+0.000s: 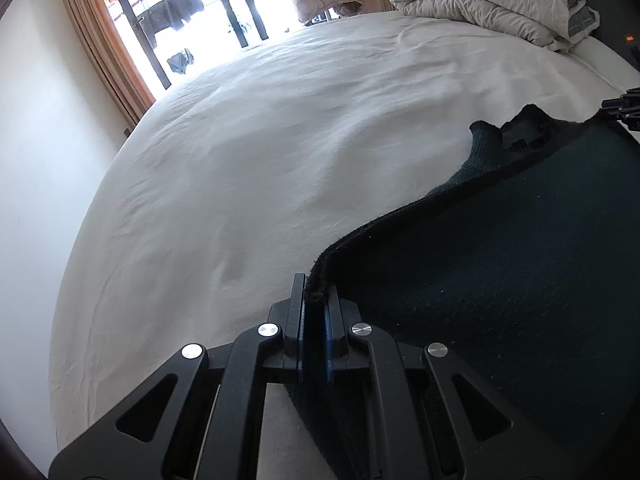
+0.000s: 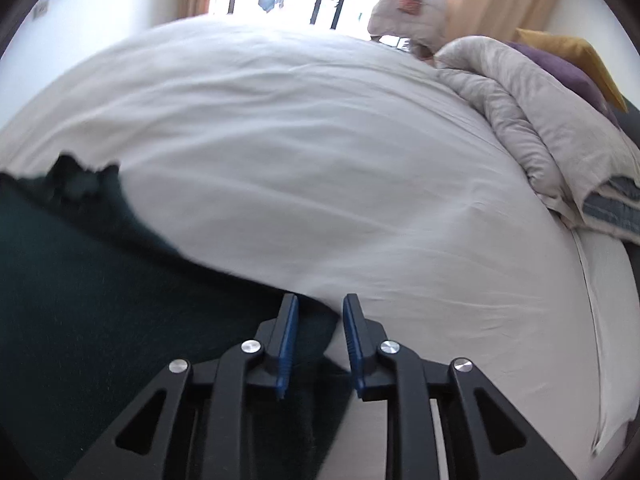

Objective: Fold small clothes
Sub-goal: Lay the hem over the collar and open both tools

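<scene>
My left hand-held gripper [image 1: 316, 300] sits low centre of its frame, jaws pressed together on a folded edge of the dark garment [image 1: 500, 280]. The cloth runs from the pinch up toward the right edge, lifted off the sheet there; a bunched, ribbed part shows at right of centre.

Right hand-held gripper [image 2: 320, 312], low centre of its own view: jaws spread, blue pads [image 2: 289, 340] bare. The garment's corner lies between and under the fingers; I cannot tell whether either pad touches it. The cloth fills the lower left of this frame, its bunched end at mid left.

Both views show the garment on a white bed [image 1: 260, 160], the sheet lightly creased. A rolled duvet [image 1: 488, 0] lies at upper right, well apart from the garment. A window [image 1: 192, 12] with tan curtains [image 1: 96, 40] stands at top left beyond the bed.
</scene>
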`<move>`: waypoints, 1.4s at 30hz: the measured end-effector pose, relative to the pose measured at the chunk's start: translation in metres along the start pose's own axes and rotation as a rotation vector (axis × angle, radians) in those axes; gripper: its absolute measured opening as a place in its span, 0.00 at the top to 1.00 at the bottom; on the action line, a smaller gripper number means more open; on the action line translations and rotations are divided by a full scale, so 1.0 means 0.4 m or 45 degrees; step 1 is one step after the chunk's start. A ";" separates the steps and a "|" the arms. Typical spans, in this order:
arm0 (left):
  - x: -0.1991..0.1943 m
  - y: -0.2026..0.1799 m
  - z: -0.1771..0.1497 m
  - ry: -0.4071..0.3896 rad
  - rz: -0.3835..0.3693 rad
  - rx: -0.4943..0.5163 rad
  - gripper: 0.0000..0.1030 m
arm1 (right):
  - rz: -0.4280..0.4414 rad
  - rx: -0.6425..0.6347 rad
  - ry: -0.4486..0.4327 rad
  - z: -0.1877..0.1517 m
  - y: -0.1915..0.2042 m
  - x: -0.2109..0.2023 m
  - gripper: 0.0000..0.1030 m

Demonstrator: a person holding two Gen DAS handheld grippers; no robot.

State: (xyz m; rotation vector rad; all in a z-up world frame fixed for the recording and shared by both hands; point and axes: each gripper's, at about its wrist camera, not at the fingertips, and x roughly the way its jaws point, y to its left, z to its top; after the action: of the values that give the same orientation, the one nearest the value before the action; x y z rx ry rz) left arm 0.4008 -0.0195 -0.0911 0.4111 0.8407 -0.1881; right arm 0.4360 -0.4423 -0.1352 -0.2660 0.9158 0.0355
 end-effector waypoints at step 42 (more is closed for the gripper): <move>-0.117 -0.114 -0.018 0.007 0.138 -0.016 0.31 | 0.556 0.472 -0.103 -0.106 0.112 -0.104 0.56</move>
State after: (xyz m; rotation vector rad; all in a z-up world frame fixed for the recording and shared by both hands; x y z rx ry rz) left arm 0.3505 -0.0577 -0.0727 0.4442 0.8224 -0.0817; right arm 0.3710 -0.4058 -0.1366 0.2814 0.8680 0.2745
